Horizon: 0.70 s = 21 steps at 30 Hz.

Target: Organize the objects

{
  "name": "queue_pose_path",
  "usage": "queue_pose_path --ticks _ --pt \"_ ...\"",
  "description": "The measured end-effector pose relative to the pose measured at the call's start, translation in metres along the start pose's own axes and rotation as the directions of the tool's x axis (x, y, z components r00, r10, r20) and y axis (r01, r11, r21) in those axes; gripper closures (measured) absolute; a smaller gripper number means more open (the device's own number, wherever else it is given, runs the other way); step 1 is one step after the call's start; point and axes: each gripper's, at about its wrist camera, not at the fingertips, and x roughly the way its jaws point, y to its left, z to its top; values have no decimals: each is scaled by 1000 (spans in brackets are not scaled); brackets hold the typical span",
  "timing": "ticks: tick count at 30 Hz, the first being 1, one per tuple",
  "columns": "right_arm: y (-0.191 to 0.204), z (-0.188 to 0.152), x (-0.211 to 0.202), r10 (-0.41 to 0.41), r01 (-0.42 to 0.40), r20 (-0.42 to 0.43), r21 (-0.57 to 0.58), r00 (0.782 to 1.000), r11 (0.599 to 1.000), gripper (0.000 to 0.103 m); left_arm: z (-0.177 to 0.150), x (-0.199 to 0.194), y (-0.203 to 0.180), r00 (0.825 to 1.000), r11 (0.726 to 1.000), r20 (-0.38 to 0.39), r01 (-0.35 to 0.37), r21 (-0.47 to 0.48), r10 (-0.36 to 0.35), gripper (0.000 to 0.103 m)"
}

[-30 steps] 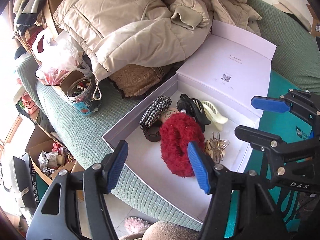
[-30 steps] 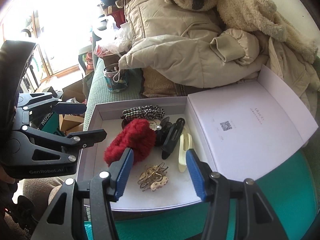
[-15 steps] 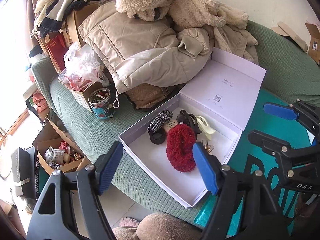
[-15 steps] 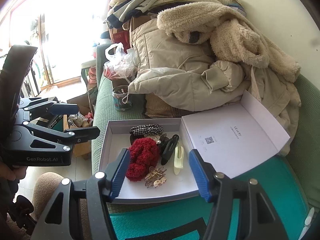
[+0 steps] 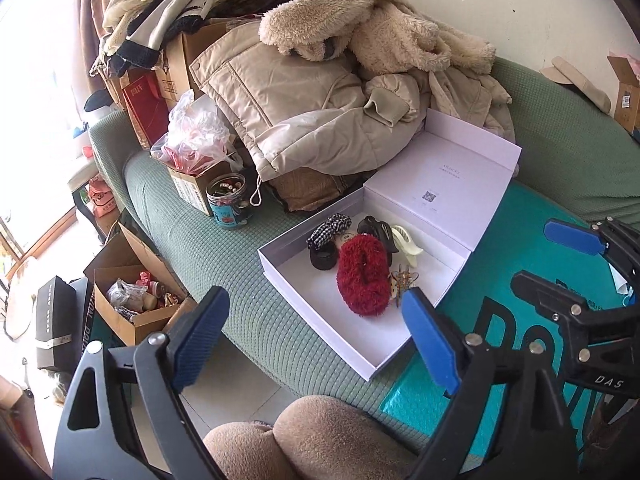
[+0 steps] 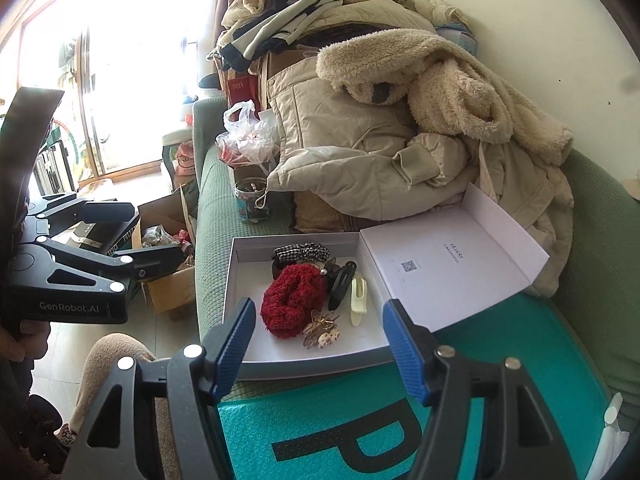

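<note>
While both tools hang above the sofa's front edge, the left gripper (image 5: 316,344) stands wide open with nothing between its blue pads, and the right gripper (image 6: 320,350) is spread just as wide and equally empty. Seen from the right wrist, the left tool's black frame carries the white lettering "GenRobot.AI"; from the left wrist, the right tool's frame shows "DAS". Beyond the fingertips lies a white box (image 5: 280,276), its hinged lid (image 6: 452,268) folded back and printed with a QR code and small writing too fine to read. Inside rest a red fuzzy scrunchie (image 5: 362,276), a checked scrunchie (image 5: 329,229), a black claw clip (image 6: 342,282), a cream claw clip (image 6: 359,296) and a translucent clip (image 6: 320,330). The box sits on a green sofa (image 5: 192,232), touching a teal mat (image 6: 304,428) with large black letters.
</note>
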Motion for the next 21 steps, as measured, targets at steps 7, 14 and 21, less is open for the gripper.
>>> queue_pose_path --ticks 7,14,21 --pt "7 -20 -18 -17 18 -12 25 1000 1000 34 -23 -17 -6 1000 1000 -11 -20 1 20 10" --pt "12 -40 -30 -35 36 -22 39 999 999 34 -48 -28 -13 999 1000 -34 -16 -13 16 10" --pt "12 -58 -34 -37 40 -47 65 998 997 34 -67 -34 -22 998 1000 -58 -6 -11 6 10"
